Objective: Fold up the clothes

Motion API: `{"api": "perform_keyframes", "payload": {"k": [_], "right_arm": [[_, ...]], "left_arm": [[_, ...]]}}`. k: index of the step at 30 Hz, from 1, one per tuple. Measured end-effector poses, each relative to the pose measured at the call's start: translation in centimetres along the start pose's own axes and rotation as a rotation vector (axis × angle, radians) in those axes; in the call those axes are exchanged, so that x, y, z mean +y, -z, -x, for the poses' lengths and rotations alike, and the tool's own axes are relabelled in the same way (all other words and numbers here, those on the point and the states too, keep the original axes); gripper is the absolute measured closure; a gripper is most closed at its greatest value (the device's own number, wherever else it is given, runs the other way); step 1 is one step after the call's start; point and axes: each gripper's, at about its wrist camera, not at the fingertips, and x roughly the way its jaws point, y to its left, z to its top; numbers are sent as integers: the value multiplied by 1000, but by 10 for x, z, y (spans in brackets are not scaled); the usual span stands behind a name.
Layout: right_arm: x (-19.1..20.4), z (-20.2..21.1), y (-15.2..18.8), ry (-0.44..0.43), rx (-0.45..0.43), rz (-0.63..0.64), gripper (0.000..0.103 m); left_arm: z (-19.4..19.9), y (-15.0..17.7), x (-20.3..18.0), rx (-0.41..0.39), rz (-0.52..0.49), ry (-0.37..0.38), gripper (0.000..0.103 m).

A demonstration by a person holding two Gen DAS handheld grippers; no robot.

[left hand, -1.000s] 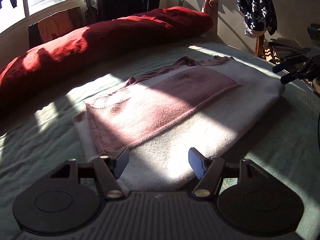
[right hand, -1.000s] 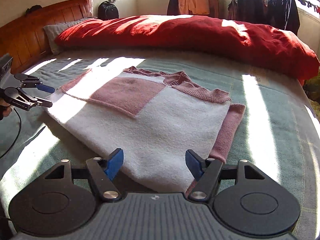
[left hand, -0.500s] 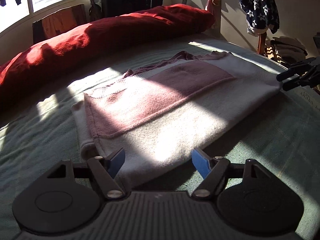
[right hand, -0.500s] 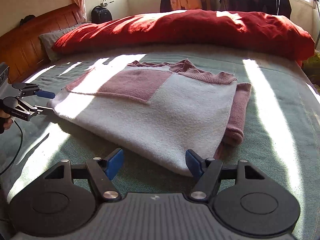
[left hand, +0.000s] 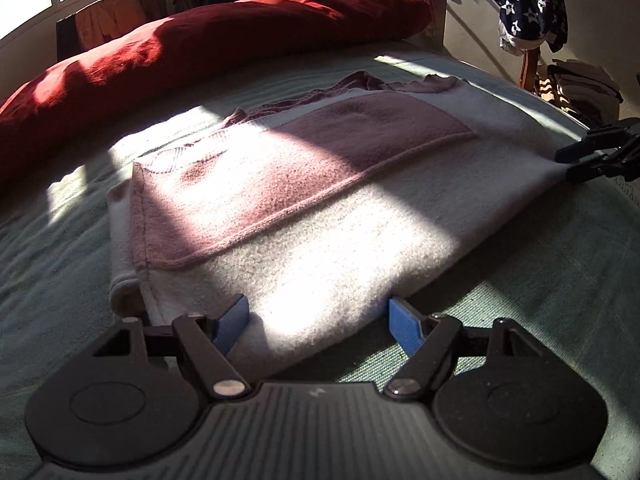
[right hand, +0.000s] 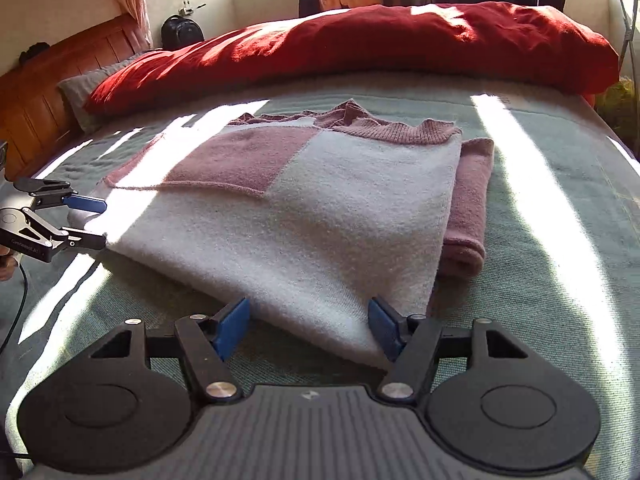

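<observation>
sweater [left hand: 320,216] flat on bed [right hand: 560,240], half folded | left hand-held gripper [left hand: 316,322] open at its near edge | right hand-held gripper [right hand: 308,326] open at its corner, ready to grab

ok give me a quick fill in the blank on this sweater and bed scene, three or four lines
1. The folded sweater is white with panels of dusty ____.
2. Beyond it on the bed lies a long ____ duvet.
3. The right gripper has its jaws ____ at the sweater's near corner.
4. The pads of the left gripper are ____.

Missing words: pink; red; open; blue
</observation>
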Motion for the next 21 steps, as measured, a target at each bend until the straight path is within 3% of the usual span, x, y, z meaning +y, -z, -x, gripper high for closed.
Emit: {"api": "perform_keyframes", "payload": {"k": [4,6,9,13,17,21], "right_arm": [[22,21,-7,14,-11,76,33],[38,23,-15,-11,-24,122,33],[64,11,-26,-30,-37,200,32],[99,-20,-28,74,18,393,32],[122,-34,-9,250,84,694,33],[127,-46,10,360,125,897,33]], "left_arm": [[36,0,3,-83,5,6,24],[43,-2,-6,-85,-18,21,22],[38,0,-32,-61,-156,-21,22],[29,9,-64,-37,-381,-151,22],[18,23,-82,-44,-627,-293,22],[0,30,-92,-47,-776,-364,22]]}}
